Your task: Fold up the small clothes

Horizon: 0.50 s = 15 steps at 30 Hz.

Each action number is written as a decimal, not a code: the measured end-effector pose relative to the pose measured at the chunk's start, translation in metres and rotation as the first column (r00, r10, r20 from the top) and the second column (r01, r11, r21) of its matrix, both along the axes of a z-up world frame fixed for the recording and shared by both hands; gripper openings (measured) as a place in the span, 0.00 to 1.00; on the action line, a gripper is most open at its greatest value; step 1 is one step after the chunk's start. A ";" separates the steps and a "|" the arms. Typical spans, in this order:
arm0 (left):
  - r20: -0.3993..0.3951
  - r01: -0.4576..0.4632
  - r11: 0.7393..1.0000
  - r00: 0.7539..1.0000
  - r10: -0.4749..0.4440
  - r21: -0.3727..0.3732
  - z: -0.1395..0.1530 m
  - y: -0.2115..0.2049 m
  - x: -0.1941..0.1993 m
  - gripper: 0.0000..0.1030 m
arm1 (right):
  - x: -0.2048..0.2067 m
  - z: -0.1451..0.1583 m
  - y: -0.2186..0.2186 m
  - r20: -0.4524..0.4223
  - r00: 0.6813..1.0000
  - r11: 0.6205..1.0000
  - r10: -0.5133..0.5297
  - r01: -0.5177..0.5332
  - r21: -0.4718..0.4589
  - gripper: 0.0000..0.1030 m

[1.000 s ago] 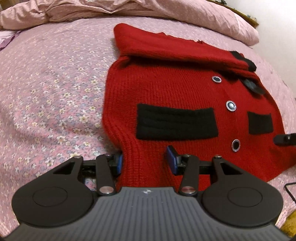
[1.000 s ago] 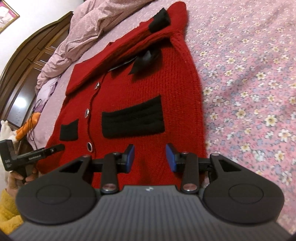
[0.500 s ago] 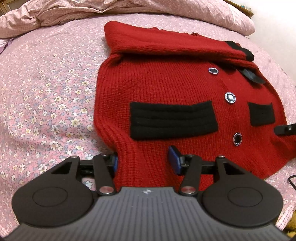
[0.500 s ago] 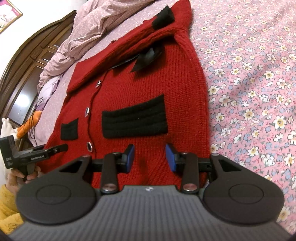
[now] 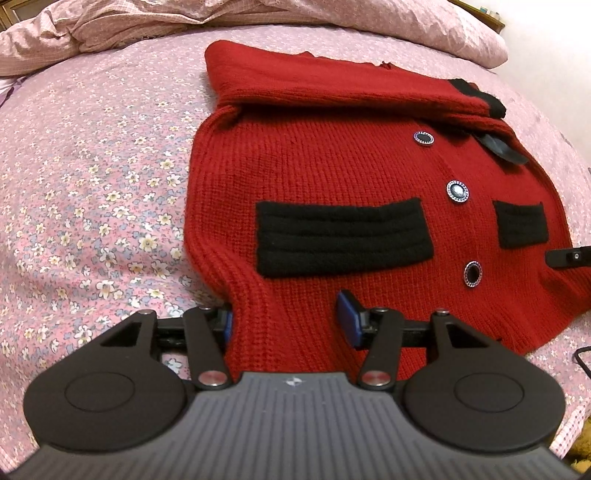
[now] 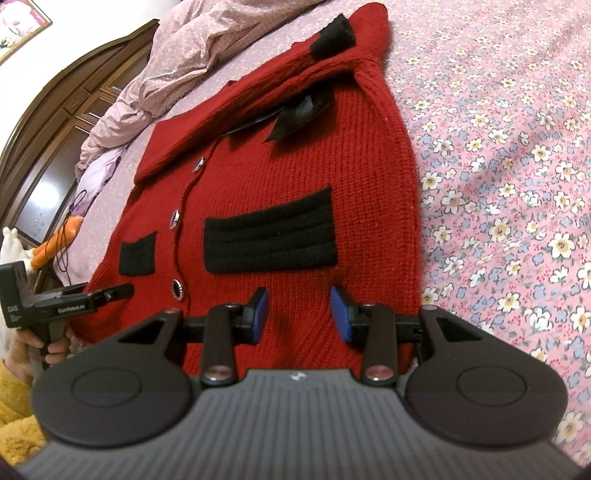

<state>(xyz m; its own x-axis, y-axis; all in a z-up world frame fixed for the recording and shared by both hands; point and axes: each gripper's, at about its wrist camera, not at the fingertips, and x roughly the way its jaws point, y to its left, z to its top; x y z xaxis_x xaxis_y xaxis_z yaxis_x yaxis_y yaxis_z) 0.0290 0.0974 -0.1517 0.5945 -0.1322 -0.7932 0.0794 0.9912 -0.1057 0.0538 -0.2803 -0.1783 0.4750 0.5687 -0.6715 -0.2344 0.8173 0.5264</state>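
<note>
Cardigan (image 5: 332,177): soft, thick knit; likely limp, best taken at hem corners.
Left gripper (image 5: 288,319): apart, astride hem corner.
Right gripper (image 6: 298,314): apart, over hem.

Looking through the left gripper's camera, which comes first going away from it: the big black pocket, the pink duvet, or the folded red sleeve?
From the left gripper:
1. Big black pocket, just ahead on the cardigan.
2. Folded red sleeve, across the cardigan's top.
3. Pink duvet, bunched at the bed's far end.

Hidden edges of the red cardigan (image 5: 332,158)

Its hem is disappearing under both gripper bodies; the left gripper's (image 5: 290,319) left pad is hiding behind the knit.
</note>
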 end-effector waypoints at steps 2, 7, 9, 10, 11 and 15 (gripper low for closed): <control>-0.002 0.003 1.000 1.000 -0.003 0.001 0.000 -0.001 0.000 0.56 | 0.000 0.000 0.001 0.002 1.000 1.000 0.006 -0.006 -0.003 0.38; -0.011 0.015 1.000 1.000 -0.015 -0.017 0.002 -0.001 -0.003 0.56 | -0.002 0.002 0.005 0.014 0.999 0.999 0.039 -0.039 -0.006 0.40; -0.017 0.025 0.999 1.000 -0.026 -0.028 0.002 -0.003 -0.005 0.56 | -0.002 0.002 0.005 0.016 0.999 0.999 0.045 -0.045 -0.005 0.40; -0.019 0.034 0.999 0.999 -0.035 -0.032 0.003 -0.004 -0.006 0.56 | -0.002 0.002 0.005 0.016 0.999 0.999 0.047 -0.047 -0.003 0.40; -0.020 0.042 0.998 0.999 -0.043 -0.037 0.003 -0.005 -0.007 0.56 | -0.002 0.002 0.005 0.016 0.999 0.999 0.048 -0.048 -0.001 0.40; -0.017 0.074 0.994 0.997 -0.075 -0.078 0.001 -0.005 -0.009 0.56 | -0.003 0.002 0.007 0.017 0.998 0.998 0.061 -0.061 0.002 0.40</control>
